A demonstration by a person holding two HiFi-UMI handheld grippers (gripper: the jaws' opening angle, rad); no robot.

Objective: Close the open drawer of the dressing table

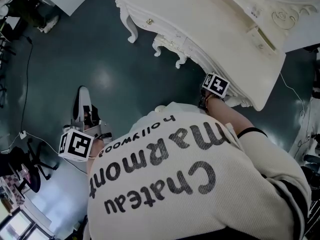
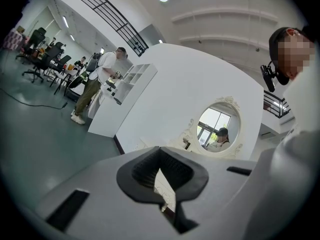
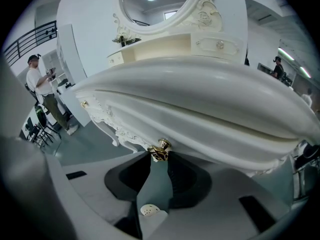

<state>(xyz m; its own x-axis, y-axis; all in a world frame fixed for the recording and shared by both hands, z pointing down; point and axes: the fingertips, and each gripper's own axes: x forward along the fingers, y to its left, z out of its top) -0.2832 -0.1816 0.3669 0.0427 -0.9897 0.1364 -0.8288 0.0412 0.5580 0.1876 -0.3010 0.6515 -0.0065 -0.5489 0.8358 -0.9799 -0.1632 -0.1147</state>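
Right gripper (image 3: 159, 159) stood with its jaws about half apart. The dark ribbed pads reached either side of a small gold knob (image 3: 160, 146) and appeared to pinch it at the very tips. That knob sat on the drawer (image 3: 192, 145) in the front of the white desk (image 3: 200, 99), just under the desk's broad, glossy, rolled edge. How far the drawer stood out could not be judged. In the head view this gripper lay tight against the desk's front, at the end of the person's forearm (image 1: 235, 116).

Left gripper (image 2: 160, 168) hung well apart from the desk, over the floor (image 1: 100, 74). Its jaws were closed tip to tip on nothing, with only a thin wedge-shaped gap behind the tips. Both grippers had smooth pale-grey shells and matt black pads.

The desk was cream-white and lacquered, its apron (image 3: 107, 118) cut in lacy scrollwork and its legs (image 1: 131, 30) curved and ending in curls. An oval mirror (image 3: 155, 4) in a carved frame rose above small upper drawers (image 3: 215, 44). The floor was dark teal and faintly shiny.
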